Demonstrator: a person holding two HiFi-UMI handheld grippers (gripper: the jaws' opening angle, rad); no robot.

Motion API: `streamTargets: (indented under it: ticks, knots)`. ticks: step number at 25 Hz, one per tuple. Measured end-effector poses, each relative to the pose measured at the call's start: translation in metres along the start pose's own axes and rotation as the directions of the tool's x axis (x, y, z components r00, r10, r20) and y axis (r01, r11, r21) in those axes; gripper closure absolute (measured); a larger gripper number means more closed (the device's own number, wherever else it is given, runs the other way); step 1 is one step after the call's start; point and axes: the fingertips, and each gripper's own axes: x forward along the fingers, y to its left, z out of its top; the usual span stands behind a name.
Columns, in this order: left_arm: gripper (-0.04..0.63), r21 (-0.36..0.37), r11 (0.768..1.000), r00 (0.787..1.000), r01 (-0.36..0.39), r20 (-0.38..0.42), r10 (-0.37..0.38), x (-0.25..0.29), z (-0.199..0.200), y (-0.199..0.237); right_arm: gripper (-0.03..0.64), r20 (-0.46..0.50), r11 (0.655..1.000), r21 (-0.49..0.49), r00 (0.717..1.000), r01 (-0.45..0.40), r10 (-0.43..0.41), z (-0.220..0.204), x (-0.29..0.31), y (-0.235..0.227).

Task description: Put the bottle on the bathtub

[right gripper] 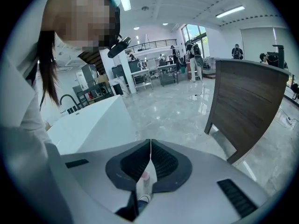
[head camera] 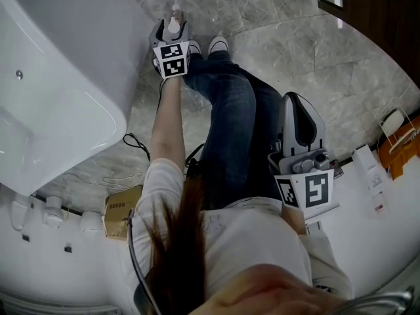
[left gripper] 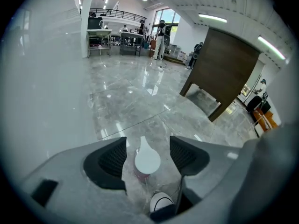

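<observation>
Room to move: I see bare marble floor (head camera: 289, 51) ahead, the bathtub (head camera: 65, 90) wall close on the left, and a dark cabinet (left gripper: 224, 69) well off to the right.

Left gripper (head camera: 173, 26): the arm is stretched forward and points steeply down. The jaws stand wide apart on either side of the bottle (left gripper: 147, 160), pads clear of it.

Bottle: it stands on the floor beside the tub, near the person's shoes (head camera: 218, 43).

Right gripper (right gripper: 150, 143): it is held by the waist, jaws together and empty.

Hidden: I can barely make out the bottle's body under its white pump top.

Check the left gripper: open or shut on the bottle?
Open. The left gripper has its pads standing apart, with floor showing either side of the bottle; neither pad touches it.
</observation>
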Motion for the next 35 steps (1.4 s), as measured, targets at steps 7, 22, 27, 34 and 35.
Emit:
streamTargets:
  ticks: [7,22,27,34,35]
  knots:
    - [0.326,-0.006,0.999,0.997,0.034,0.064,-0.034,-0.053,0.050,-0.020,0.603,-0.010,0.999,0.034,0.999,-0.041,0.042,0.025,-0.028,0.017]
    - [0.572,0.022,0.998,0.927,0.059,0.369,-0.062,-0.152,0.199,-0.035,0.603,-0.005,0.990,0.016,0.990,-0.142,0.142,0.057,-0.051,0.043]
    - [0.580,-0.049,0.997,0.910,0.060,0.413,-0.034,-0.173,0.218,-0.027,0.603,-0.013,0.988,0.010,0.988,-0.153,0.153,0.055,-0.049,0.046]
    - [0.580,-0.031,0.996,0.888,0.083,0.455,-0.060,-0.206,0.238,-0.033,0.603,-0.019,0.979,-0.004,0.979,-0.204,0.204,0.054,-0.050,0.053]
    - [0.580,-0.031,0.996,0.885,0.086,0.461,-0.062,-0.214,0.241,-0.031,0.603,-0.017,0.978,-0.003,0.978,-0.207,0.207,0.056,-0.051,0.056]
